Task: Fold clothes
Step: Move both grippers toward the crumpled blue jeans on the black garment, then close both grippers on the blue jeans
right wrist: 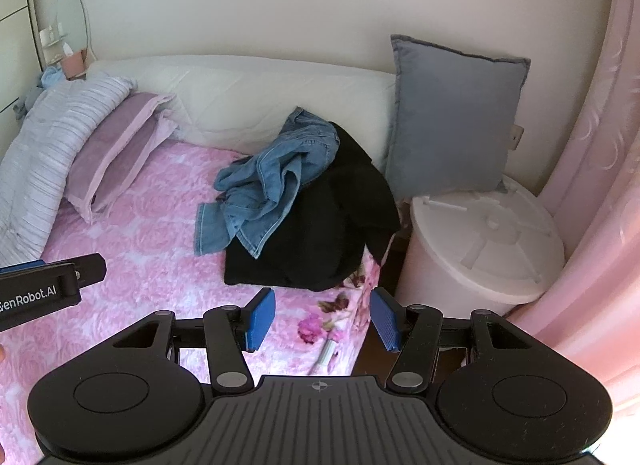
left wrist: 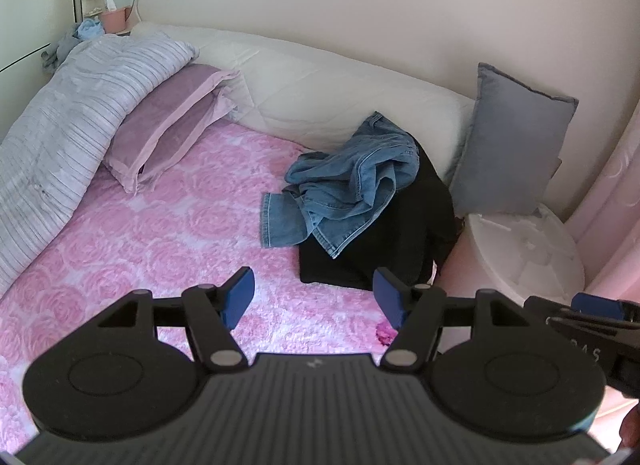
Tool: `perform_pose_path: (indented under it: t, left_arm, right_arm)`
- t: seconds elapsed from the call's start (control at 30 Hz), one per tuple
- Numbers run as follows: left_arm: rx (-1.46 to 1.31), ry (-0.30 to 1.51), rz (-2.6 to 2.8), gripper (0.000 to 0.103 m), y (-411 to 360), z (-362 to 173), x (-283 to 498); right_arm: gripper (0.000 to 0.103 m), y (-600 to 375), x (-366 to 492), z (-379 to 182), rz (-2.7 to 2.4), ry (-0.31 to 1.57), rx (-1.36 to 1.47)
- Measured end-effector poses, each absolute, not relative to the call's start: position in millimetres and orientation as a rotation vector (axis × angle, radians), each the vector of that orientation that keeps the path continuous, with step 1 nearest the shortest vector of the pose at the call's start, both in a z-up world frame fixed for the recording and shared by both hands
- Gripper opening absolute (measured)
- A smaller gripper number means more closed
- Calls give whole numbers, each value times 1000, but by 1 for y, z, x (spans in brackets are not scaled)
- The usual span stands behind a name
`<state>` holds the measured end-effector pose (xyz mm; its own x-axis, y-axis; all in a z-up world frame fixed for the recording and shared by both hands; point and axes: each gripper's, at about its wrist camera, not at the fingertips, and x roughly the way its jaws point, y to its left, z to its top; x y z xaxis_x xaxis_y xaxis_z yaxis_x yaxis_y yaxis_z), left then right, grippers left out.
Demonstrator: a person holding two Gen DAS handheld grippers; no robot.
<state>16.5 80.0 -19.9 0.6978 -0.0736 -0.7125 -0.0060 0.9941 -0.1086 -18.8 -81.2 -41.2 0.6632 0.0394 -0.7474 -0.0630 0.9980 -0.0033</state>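
**2 claws poised over crumpled clothes on pink bed**

Heaped at the far right corner of the bed (left wrist: pixel 160 233): blue jeans (left wrist: pixel 348 185), crumpled, lying on a black garment (left wrist: pixel 384 241) that slumps against the white bolster (left wrist: pixel 320 93) beside a grey cushion (left wrist: pixel 516 145). Neither piece folded as seen; 1 jeans cuff spread flat on the cover at the left of the heap. Left gripper (left wrist: pixel 314 301) and right gripper (right wrist: pixel 322 319) both held near, short of the heap, jaws wide and holding nothing.

Likely step: taking the jeans off the top. Best done by pinching the waistband or the flat cuff, 1 claw at each end, well apart, then lifting clear so the black piece stays put. Worth spreading on the open pink cover to the left, smoothing before any crease. Risk: catching both layers in 1 pinch, or dragging the black piece off the right edge toward the white bin (right wrist: pixel 488 241).
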Motion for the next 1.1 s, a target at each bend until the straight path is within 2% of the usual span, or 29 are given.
perform_pose_path:
  t: [0.6, 1.1]
  left_arm:
    - [-102, 853, -25, 62, 49, -40, 92]
    - [-116, 936, -26, 61, 19, -82, 192]
  right_arm:
    - [56, -109, 58, -59, 96, 875, -20]
    - [56, -160, 156, -105, 116, 982, 44]
